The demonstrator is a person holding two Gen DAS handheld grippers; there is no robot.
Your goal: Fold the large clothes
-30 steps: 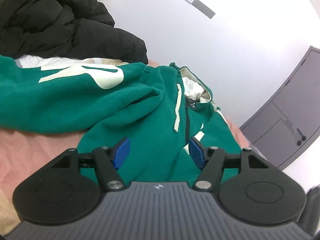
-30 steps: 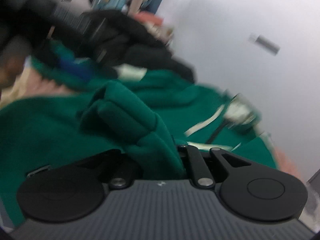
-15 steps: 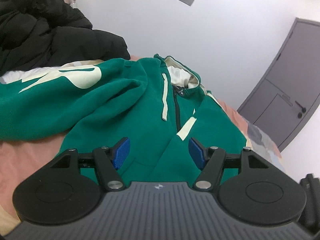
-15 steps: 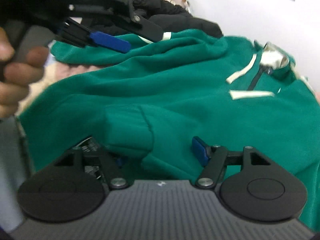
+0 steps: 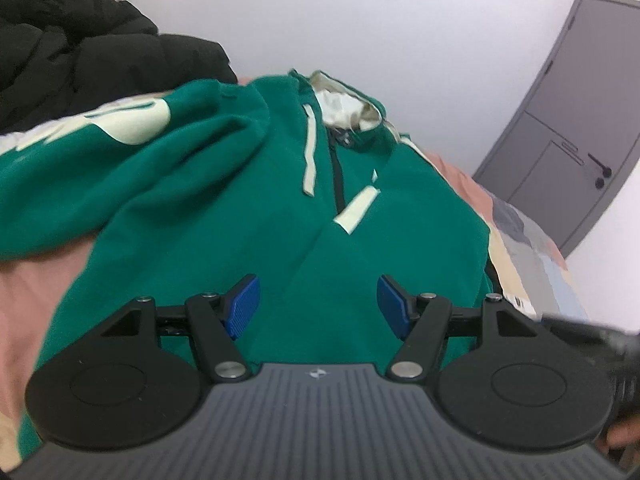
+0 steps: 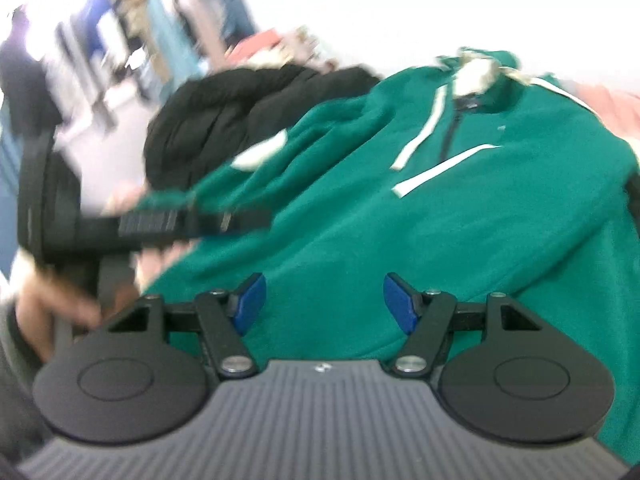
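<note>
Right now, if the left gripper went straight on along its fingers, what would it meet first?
Most likely the green hoodie. The left gripper is open and empty, its fingers framing the hoodie's lower front, below the zip. Nothing shows between fingers and cloth, though the gap to the fabric is hard to judge.

Two wrist-mounted fisheye cameras look forward from low and close over a green hoodie (image 5: 256,216) spread on a bed. The left view faces along the garment from its near hem toward the far collar, a white wall and a grey door (image 5: 568,120) at far right. The right view, blurred, looks from further right, angled left toward a black jacket (image 6: 240,112). Both views share the hoodie's zip, drawstrings and collar, and that jacket.
</note>
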